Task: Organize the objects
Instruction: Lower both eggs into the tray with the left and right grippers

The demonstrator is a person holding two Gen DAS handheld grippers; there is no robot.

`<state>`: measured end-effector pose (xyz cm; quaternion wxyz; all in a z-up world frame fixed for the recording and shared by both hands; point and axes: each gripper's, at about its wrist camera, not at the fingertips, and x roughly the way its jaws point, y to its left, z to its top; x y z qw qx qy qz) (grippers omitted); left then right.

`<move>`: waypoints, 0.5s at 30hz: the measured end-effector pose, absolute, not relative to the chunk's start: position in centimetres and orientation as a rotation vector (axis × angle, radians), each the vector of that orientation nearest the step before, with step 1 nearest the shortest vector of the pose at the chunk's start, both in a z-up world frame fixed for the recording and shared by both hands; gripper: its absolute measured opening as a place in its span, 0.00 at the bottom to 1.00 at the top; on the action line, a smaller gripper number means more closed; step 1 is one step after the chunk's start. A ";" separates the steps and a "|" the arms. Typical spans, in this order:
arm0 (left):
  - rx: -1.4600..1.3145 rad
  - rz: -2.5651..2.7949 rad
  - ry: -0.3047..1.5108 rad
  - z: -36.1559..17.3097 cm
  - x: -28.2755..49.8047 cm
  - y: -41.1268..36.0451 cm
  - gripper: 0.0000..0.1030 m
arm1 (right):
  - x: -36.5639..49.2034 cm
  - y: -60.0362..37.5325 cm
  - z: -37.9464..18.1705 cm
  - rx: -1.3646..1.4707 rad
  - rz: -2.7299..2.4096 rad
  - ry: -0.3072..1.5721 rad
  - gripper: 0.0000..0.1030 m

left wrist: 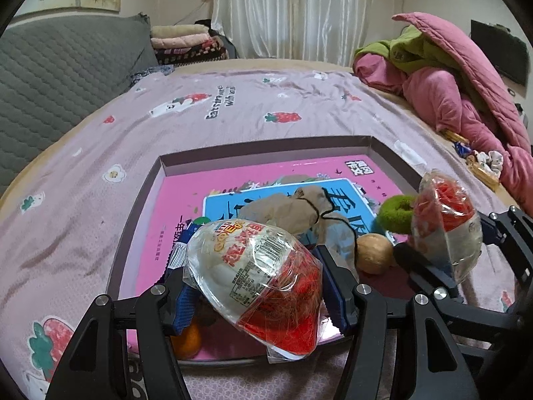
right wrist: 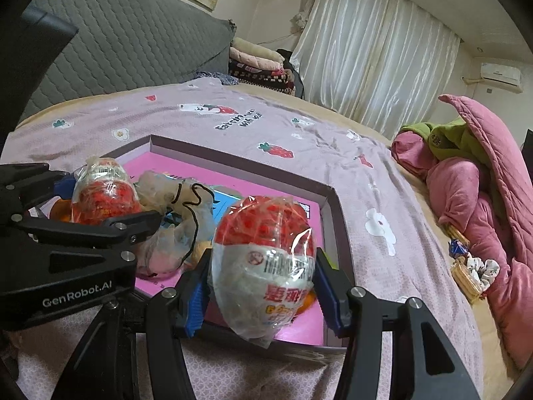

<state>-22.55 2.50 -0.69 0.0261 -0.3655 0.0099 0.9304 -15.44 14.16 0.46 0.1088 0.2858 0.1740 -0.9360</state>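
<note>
Box (left wrist: 393, 153) w/ book (left wrist: 186, 206) (pouch (left wrist: 293, 210) atop)

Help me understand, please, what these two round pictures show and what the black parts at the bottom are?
Each picture comes from a fisheye camera on a handheld gripper, one per hand, looking along its jaws. The left gripper clamps a wrapped toy egg; the right gripper clamps a second wrapped egg. Both are held over a shallow box on a strawberry-print bedsheet. The box holds a pink book, a tan drawstring pouch, a green scrunchie and a round brownish ball.
</note>
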 end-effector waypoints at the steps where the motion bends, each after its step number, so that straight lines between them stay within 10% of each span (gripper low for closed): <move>1: -1.141 2.873 0.037 -0.8 -22.6 2.5 0.63 | -15.4 14.2 0.5 0.840 -2.754 0.509 0.54; 15: -1.175 2.827 0.133 -1.0 -22.1 2.9 0.63 | -15.4 14.7 0.2 0.859 -2.755 0.494 0.57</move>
